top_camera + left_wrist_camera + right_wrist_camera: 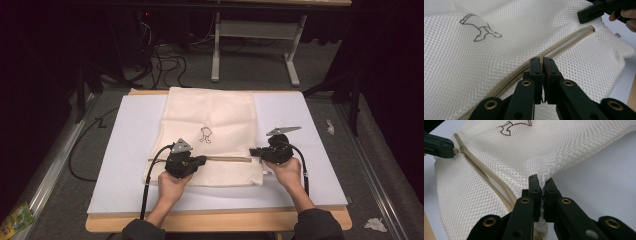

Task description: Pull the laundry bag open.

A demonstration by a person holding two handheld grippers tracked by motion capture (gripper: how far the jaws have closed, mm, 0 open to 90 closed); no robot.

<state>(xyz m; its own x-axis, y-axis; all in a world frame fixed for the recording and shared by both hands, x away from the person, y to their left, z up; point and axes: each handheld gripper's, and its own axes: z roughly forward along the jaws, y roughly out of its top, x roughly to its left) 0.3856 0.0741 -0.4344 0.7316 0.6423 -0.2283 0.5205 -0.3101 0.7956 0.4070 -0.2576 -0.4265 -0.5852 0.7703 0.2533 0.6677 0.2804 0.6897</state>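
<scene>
High view is showing a cream mesh bag (210, 125) lying mid-bench (120, 145), zipper (225, 159) crossing its near part. Left gripper (204, 160) is pinching the zipper pull; right gripper (252, 152) is clamping the bag's right edge. Right gripper view is revealing bunched mesh between closed jaws.

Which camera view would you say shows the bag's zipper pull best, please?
The right gripper view: the zipper pull sits unobstructed at the left gripper's tip. In the left gripper view the closed jaws cover it; in the high view only the zipper line is clear.
</scene>
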